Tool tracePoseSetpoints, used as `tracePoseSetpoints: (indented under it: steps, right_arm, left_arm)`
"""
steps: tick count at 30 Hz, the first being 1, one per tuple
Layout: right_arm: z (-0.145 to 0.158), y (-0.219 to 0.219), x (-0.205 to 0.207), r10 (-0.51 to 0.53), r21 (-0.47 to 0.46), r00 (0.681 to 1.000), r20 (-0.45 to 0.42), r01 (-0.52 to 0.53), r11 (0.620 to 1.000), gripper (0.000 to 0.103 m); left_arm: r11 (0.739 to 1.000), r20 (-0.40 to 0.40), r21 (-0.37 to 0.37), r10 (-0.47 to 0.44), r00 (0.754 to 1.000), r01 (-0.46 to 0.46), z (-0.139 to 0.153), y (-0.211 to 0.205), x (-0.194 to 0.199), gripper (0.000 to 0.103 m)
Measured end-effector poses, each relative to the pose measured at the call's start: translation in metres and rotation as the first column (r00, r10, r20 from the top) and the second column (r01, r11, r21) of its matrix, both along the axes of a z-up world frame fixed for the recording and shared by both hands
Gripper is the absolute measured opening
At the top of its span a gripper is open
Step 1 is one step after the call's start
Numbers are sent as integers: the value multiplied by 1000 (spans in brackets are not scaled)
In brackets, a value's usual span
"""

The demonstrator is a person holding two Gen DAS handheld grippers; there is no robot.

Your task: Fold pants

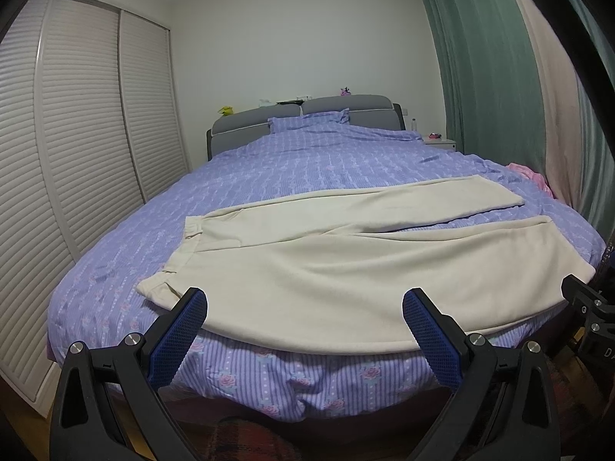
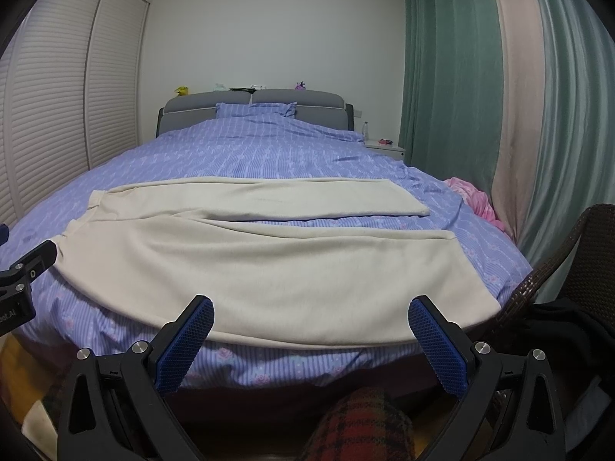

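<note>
Cream pants [image 1: 346, 269] lie flat across foot of bed [image 1: 307, 153], waistband to the left, legs spread in a V to the right, near leg's edge at bed's front edge. Left gripper [image 1: 305, 309] hovers at that edge, fingers spread wide, holding nothing. Right gripper [image 2: 311, 317] same: fingers wide apart, empty, just short of near leg. Pink cloth [image 2: 476, 199] at bed's right side

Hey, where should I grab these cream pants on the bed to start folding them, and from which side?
Judging by the flat spread, take the near long edge of the cream pants: left tongs by the waistband, right tongs by the hem, both coming from the bed's foot.
</note>
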State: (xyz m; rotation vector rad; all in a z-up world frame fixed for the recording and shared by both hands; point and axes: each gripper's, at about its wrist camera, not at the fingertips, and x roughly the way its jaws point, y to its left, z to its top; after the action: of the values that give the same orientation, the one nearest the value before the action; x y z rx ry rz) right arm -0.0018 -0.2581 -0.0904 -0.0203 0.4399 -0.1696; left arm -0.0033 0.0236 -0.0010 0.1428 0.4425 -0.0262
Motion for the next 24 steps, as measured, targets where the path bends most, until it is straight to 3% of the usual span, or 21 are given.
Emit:
tracePoseSetpoints:
  steps: [17, 24]
  right_arm:
    - [-9, 5, 6, 7, -14, 1000, -26, -8, 1000, 103]
    - [-19, 20, 25, 15, -33, 999, -39, -16, 999, 103]
  left_arm:
    - [1000, -17, 15, 20, 1000, -20, -6, 4, 5, 103]
    - [990, -36, 95, 105, 994, -102, -17, 16, 9, 103]
